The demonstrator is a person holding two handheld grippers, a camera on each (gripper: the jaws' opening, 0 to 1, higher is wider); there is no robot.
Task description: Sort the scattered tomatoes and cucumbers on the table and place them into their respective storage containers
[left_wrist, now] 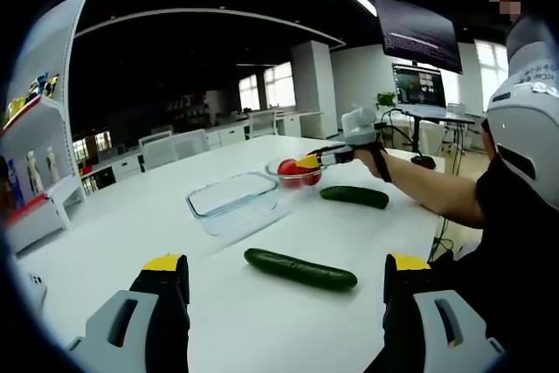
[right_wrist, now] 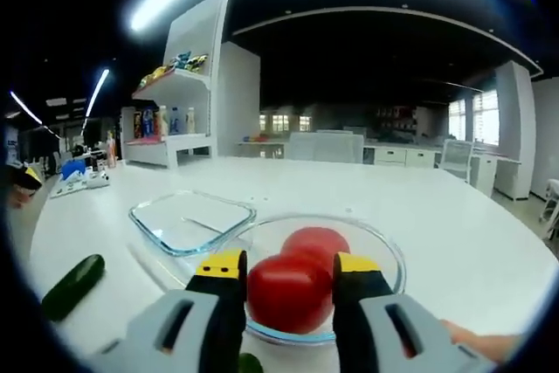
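My right gripper (right_wrist: 288,265) is shut on a red tomato (right_wrist: 290,293) and holds it just over a round glass bowl (right_wrist: 387,255). A second tomato (right_wrist: 318,238) lies in that bowl. Left of the bowl stands an empty rectangular glass container (right_wrist: 192,220), and a cucumber (right_wrist: 72,286) lies further left. In the left gripper view my left gripper (left_wrist: 287,264) is open low over the table, with a cucumber (left_wrist: 300,269) lying crosswise just ahead of it. Another cucumber (left_wrist: 354,196) lies beside the bowl (left_wrist: 281,180), where the right gripper (left_wrist: 310,162) hovers next to the container (left_wrist: 234,203).
The white table (left_wrist: 131,233) stretches away to the left and back. White shelves (right_wrist: 179,85) with bottles and packets stand beyond it, as do chairs (left_wrist: 175,146). A person's arm (left_wrist: 428,189) reaches in from the right.
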